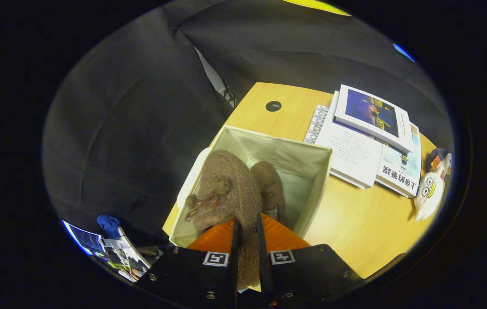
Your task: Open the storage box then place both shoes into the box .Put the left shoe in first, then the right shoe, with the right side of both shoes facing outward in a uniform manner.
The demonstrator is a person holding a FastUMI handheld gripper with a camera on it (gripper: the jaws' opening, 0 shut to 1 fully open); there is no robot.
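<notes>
Shoe (226, 189) pinched between jaws, over box (299, 159)

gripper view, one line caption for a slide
Fingers shut on a fuzzy brown shoe, lowering it into the open storage box.

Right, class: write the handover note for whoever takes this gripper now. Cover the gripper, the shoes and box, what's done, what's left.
Gripper: shut on the fuzzy brown shoe, both fingers pressing its rear, held at the open storage box.
Second shoe: already inside the box, just beyond and beside the held one.
Box sits on the wooden table, next to a stack of books.
Done: box open, one shoe in.
Left: lower and release the held shoe; check both face the same way. Which shoe is left or right cannot be told.
</notes>
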